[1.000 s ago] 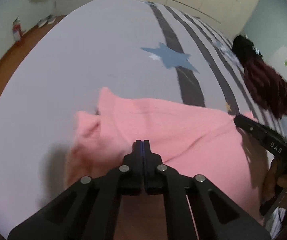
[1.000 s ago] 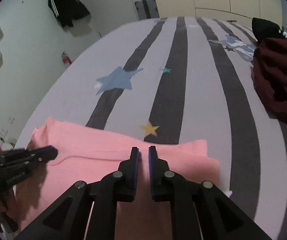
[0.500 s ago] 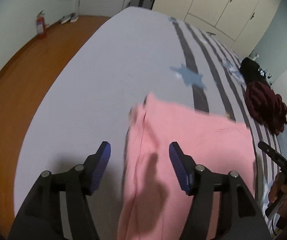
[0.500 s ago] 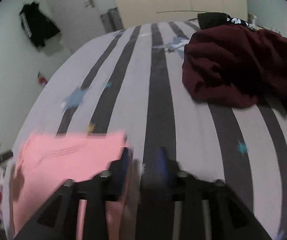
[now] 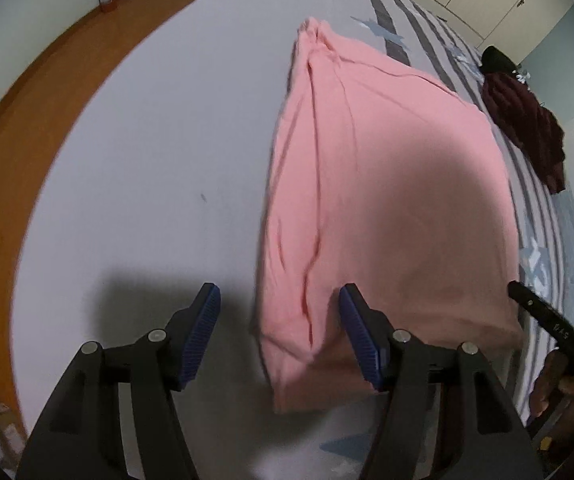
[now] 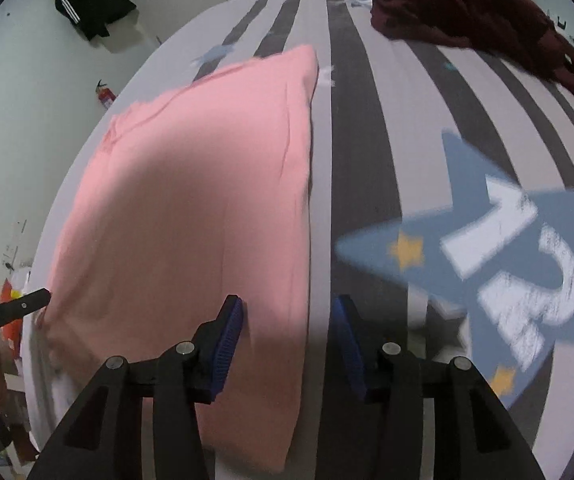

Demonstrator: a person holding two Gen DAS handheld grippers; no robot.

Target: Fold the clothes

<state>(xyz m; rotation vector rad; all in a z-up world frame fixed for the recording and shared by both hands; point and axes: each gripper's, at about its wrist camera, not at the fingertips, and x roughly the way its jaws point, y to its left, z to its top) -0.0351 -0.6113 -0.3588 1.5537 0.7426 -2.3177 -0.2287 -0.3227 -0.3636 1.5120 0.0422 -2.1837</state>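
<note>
Covering bed: striped star-print sheet (image 6: 367, 120), pink garment (image 5: 387, 184) flat; left claw (image 5: 279, 332), right claw (image 6: 287, 336) wide open, empty.

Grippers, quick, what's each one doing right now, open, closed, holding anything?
Left gripper: jaws open, holding nothing, straddling the near left edge of the folded pink cotton garment.
Right gripper: jaws open, holding nothing, over the garment's right edge.

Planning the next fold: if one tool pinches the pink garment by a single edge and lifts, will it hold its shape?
Probably not. The pink garment lies in soft creases and doubled layers, so it should droop and unfold. It looks thin, likely light. It may drag across the bedsheet.
</note>
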